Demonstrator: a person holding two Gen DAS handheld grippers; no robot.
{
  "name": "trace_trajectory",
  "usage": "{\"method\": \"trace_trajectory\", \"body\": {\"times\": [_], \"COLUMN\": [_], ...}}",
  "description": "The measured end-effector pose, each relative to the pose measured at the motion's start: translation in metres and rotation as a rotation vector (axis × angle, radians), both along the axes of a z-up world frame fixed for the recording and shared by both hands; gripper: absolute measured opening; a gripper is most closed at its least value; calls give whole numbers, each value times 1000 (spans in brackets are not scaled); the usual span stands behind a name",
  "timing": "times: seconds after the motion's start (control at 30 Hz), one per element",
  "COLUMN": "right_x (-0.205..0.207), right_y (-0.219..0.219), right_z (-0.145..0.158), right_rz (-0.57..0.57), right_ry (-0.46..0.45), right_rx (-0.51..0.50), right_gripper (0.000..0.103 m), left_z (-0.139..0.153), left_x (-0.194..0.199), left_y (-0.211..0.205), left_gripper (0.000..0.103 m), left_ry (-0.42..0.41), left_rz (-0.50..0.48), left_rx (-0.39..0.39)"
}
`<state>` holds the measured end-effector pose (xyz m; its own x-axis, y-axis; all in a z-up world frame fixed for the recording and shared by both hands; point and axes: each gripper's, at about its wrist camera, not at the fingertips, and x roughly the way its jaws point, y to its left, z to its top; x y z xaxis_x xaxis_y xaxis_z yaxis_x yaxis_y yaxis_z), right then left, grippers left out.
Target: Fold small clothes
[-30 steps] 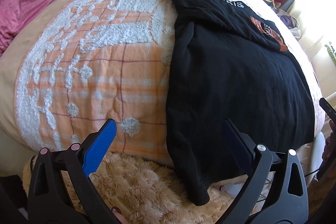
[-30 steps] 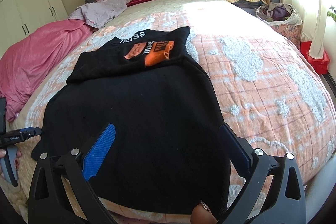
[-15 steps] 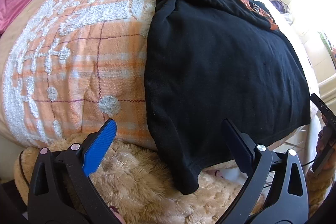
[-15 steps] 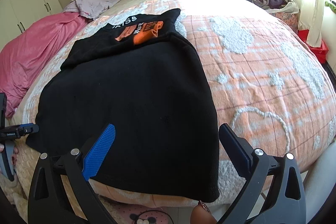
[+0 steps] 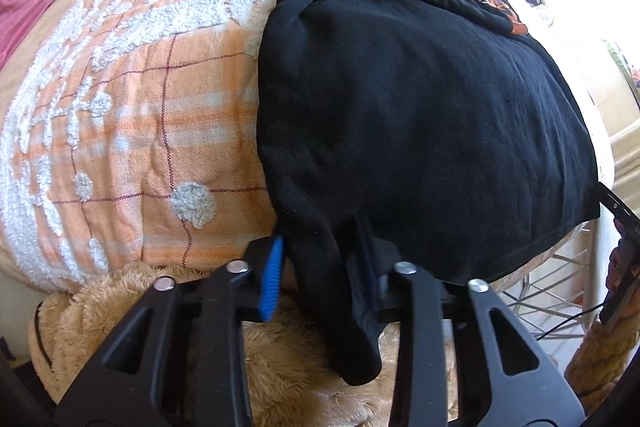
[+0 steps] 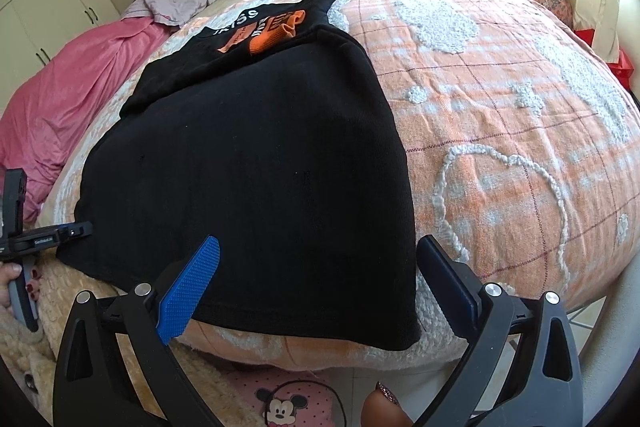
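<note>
While lying flat on bed (image 6: 500, 115), black shirt (image 5: 420, 99) is draping soft, limp; left gripper (image 5: 320, 267) just closing, pinching near-left hem corner; right gripper (image 6: 320, 275) gaping over near-right corner.

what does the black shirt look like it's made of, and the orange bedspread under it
Black shirt: likely soft cotton knit, matte; it drapes limply over the bed edge. Orange bedspread: woven-looking checked cloth with raised white tufted patterns, probably chenille.
</note>
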<state>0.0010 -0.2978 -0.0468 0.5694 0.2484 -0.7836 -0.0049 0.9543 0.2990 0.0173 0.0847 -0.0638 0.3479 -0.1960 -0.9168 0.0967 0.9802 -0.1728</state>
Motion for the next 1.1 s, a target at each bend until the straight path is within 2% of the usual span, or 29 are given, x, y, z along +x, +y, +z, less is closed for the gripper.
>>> {"method": "trace_trajectory", "body": {"times": [0.03,0.17,0.37,0.53,0.57,0.6,0.67,0.73,0.8,1.0,1.1], "right_x": [0,-2,-12,-15,-15,-15,-15,-15,-15,-16,-13], "right_y": [0,-5,-16,-20,-19,-18,-15,-12,-12,-24,-24], "right_z": [-1,-3,-6,-11,-10,-9,-5,0,6,35,50], "right_rz": [5,-4,-3,-11,-9,4,22,35,36,5,-4], "right_ry": [2,16,20,22,21,19,15,7,-15,-120,-167], "right_rx": [0,-26,-34,-47,-53,-52,-45,-72,-57,36,45], "right_gripper": [97,82,55,43,37,24,12,9,8,7,7], "left_z": [0,3,5,3,3,3,4,3,6,29,44], "left_x": [-2,-9,-17,-15,-14,-14,-15,-11,-12,-14,-12], "left_y": [1,4,7,3,2,2,2,-4,-2,19,29], "left_gripper": [16,14,16,17,17,17,13,10,6,3,3], "left_ry": [-4,-21,-22,-13,-14,-15,-15,-23,-36,-97,-131], "left_rz": [-2,-1,-15,-35,-37,-39,-41,-39,-38,-15,4], "left_rx": [-2,-16,-28,-6,-4,-2,13,20,4,-103,-153]}}
